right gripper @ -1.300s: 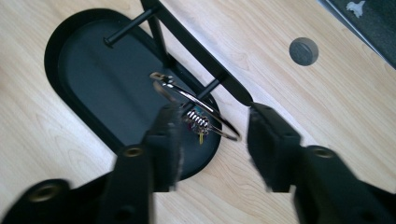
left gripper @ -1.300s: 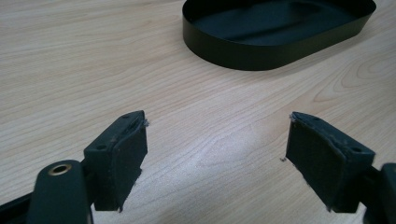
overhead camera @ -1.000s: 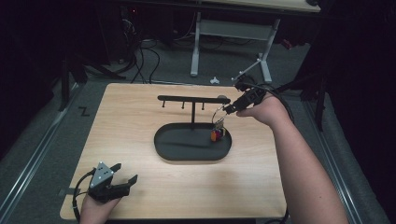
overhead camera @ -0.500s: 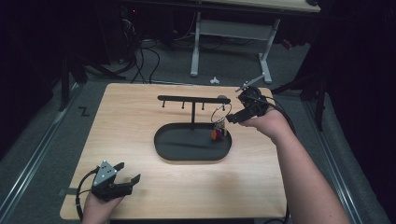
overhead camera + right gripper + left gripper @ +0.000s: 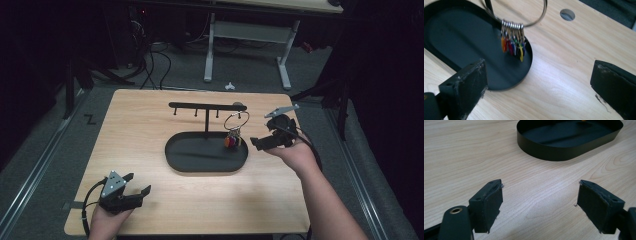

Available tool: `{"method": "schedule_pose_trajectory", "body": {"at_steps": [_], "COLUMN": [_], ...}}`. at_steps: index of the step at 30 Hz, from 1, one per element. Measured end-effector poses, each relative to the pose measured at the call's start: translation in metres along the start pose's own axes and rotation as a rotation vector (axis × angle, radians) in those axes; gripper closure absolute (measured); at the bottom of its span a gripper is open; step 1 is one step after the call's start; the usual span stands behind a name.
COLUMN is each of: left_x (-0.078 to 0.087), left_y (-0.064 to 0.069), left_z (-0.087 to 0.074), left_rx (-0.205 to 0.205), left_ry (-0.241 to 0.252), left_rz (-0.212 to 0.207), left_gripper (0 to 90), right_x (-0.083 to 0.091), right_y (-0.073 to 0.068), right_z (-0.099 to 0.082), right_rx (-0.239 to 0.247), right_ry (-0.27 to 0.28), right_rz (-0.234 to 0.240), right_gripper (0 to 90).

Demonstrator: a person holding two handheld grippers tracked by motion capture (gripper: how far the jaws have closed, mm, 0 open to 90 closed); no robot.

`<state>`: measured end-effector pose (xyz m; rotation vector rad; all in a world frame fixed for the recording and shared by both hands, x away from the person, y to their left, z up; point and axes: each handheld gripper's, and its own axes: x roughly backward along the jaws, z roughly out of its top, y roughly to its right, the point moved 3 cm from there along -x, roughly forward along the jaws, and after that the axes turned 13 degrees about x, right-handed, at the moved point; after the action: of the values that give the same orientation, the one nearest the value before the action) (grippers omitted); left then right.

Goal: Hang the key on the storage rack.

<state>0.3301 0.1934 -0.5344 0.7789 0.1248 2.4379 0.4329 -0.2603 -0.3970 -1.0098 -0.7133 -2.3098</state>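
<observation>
The right gripper (image 5: 256,143) sits low over the wooden table (image 5: 150,125), just off the right end of the black oval tray (image 5: 200,170). Its jaws have just been opening and now stand wide apart, with only bare tabletop and the tray's edge showing between them. It has hold of nothing. The person's right hand (image 5: 295,152) carries it in from the right, jaws pointing toward the tray. The key ring (image 5: 236,120), a large loop of silver wire, hangs from the right end of the black rack (image 5: 207,106), whose post rises from the tray; I cannot tell which hook bears it. A bunch of small coloured tags (image 5: 231,142), orange, red, green, blue and yellow, hangs from the bottom of the ring on little silver loops, low over the right end of the tray. Whether they touch its floor is not clear. In the right gripper view the ring and tags lie ahead of the jaws, apart from both pads. A round grey grommet (image 5: 567,14) is set in the tabletop beyond the ring. The left gripper (image 5: 140,184) rests near the table's near-left corner in the left hand (image 5: 107,217), well away from the tray, its jaws parted with nothing between them.
</observation>
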Motion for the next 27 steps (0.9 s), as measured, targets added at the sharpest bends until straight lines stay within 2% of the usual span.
{"method": "schedule_pose_trajectory", "body": {"at_steps": [3,5,10,12,16,19,22,24,27], "left_x": [-0.002,-0.003,-0.004,-0.004,-0.005,-0.004,-0.005,-0.005,-0.003], "left_y": [0.003,0.003,0.002,0.003,0.005,0.004,0.001,0.000,0.001], "left_z": [0.000,0.000,0.000,0.000,0.001,0.000,0.000,-0.001,0.001], "left_rx": [-0.020,-0.013,-0.008,-0.010,-0.021,-0.013,0.001,0.004,0.004], "left_ry": [-0.010,-0.006,-0.003,-0.003,0.006,0.011,-0.002,0.001,0.013], "left_rz": [0.004,0.007,0.019,0.024,0.042,0.070,0.096,0.108,0.118], "left_gripper": [20.5,20.2,18.4,16.9,13.5,7.5,0.3,0.0,0.0], "right_x": [-0.003,-0.006,-0.019,-0.021,-0.021,-0.023,-0.020,-0.021,-0.027], "right_y": [-0.008,-0.015,-0.035,-0.043,-0.061,-0.073,-0.080,-0.085,-0.084], "right_z": [-0.018,-0.032,-0.075,-0.089,-0.121,-0.143,-0.157,-0.163,-0.165], "right_rx": [0.006,-0.008,-0.065,-0.103,-0.166,-0.194,-0.216,-0.210,-0.203], "right_ry": [0.020,0.047,0.076,0.096,0.198,0.213,0.238,0.228,0.208], "right_rz": [-0.020,-0.028,-0.014,-0.011,-0.059,-0.070,-0.085,-0.061,-0.063], "right_gripper": [0.5,0.5,0.8,0.7,0.5,0.5,0.5,0.5,0.5]}}
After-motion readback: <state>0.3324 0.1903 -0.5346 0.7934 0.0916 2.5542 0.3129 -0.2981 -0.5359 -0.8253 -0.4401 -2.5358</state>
